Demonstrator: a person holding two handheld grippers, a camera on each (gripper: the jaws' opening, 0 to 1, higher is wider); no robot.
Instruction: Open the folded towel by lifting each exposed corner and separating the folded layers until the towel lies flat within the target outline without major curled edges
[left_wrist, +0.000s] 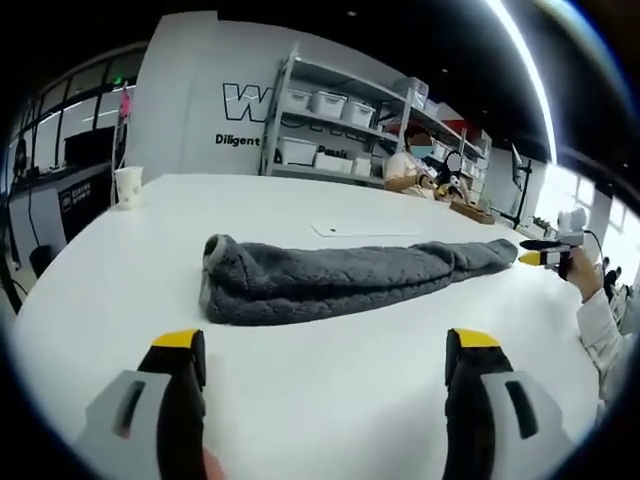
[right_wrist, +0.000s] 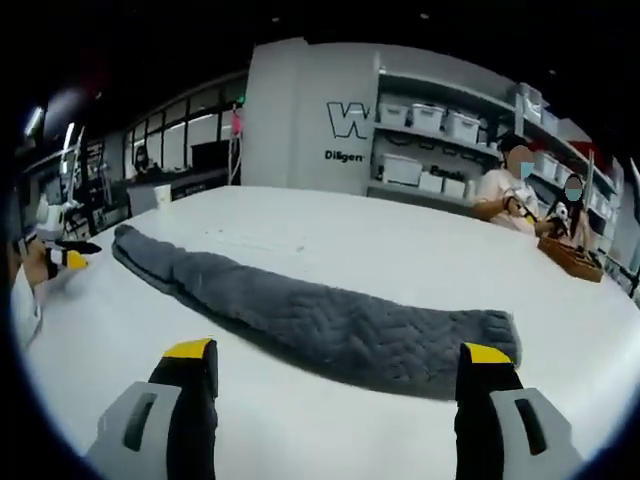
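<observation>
Two claws, left claw (left_wrist: 325, 365) and right claw (right_wrist: 340, 380), spread wide, rolled grey towel (left_wrist: 340, 280) on white table (left_wrist: 300, 400), paper cup (left_wrist: 128, 186) behind.

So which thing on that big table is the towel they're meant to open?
Look at the wide white table. Along its middle lies the towel, a long dark grey fuzzy bundle, folded into a narrow strip. The small white cup near the far edge is upright and hard.

Left gripper (left_wrist: 325, 355) and right gripper (right_wrist: 340, 365), each with jaws spread wide, yellow-tipped, held level
</observation>
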